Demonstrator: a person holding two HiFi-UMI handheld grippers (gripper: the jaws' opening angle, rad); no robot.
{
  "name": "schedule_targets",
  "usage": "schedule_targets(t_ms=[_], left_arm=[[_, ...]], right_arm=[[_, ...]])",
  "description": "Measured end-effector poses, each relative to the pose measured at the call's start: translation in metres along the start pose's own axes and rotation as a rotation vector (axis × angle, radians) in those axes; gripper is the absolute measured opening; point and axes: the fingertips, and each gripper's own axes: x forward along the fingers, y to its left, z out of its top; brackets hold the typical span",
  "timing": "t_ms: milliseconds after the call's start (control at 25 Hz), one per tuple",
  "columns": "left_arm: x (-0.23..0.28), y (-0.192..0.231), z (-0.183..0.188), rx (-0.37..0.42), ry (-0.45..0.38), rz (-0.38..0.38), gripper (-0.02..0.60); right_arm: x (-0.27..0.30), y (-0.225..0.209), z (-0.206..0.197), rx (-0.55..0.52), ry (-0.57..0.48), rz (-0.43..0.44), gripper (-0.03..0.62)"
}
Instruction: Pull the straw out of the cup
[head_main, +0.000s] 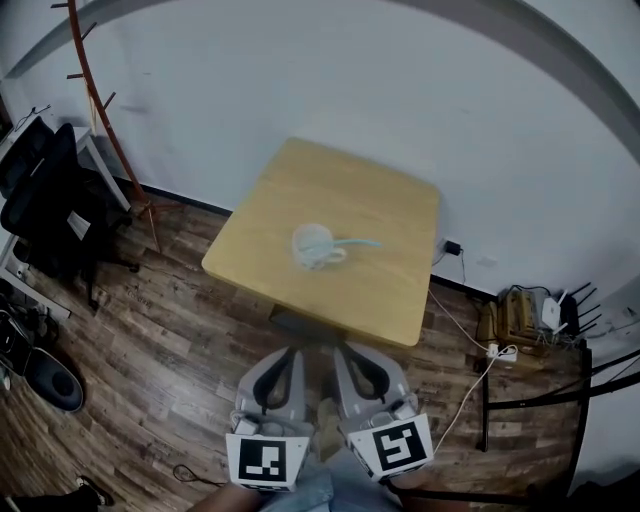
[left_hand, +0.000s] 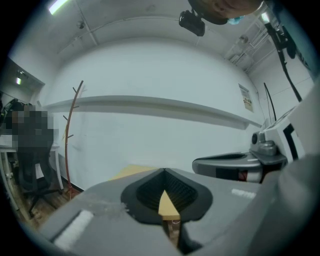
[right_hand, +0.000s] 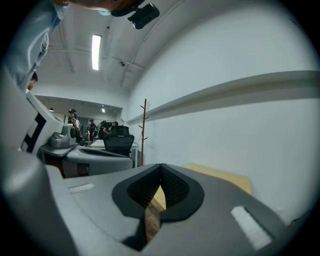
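A white cup (head_main: 316, 245) with a handle stands near the middle of the square wooden table (head_main: 390, 290). A pale blue straw (head_main: 358, 242) sticks out of it towards the right. Both grippers are held low near the person's body, short of the table's near edge, pointing at the table. The left gripper (head_main: 292, 353) and the right gripper (head_main: 346, 351) are side by side, each with its jaws together and nothing between them. In the left gripper view (left_hand: 164, 170) and the right gripper view (right_hand: 160, 165) only the tabletop shows past the shut jaws; the cup is hidden.
A reddish coat stand (head_main: 103, 118) and a black office chair (head_main: 52, 190) stand left of the table. Cables, a power strip (head_main: 502, 351) and a router (head_main: 552, 313) lie on the wood floor at the right. A white wall runs behind the table.
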Motion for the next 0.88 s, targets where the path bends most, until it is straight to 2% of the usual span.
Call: schedule_targets(t_ms=[360, 640, 880], left_arm=[[0.070, 0.018, -0.009, 0.029, 0.095, 0.035, 0.020], [0.128, 0.019, 0.004, 0.042, 0.110, 0.043, 0.020], [0.162, 0.016, 0.018, 0.062, 0.094, 0.057, 0.020]], right_arm=[[0.055, -0.057, -0.005, 0.027, 0.008, 0.035, 0.008], [0.096, -0.111, 0.007, 0.048, -0.012, 0.031, 0.008], [0.117, -0.141, 0.020, 0.036, -0.042, 0.051, 0.008]])
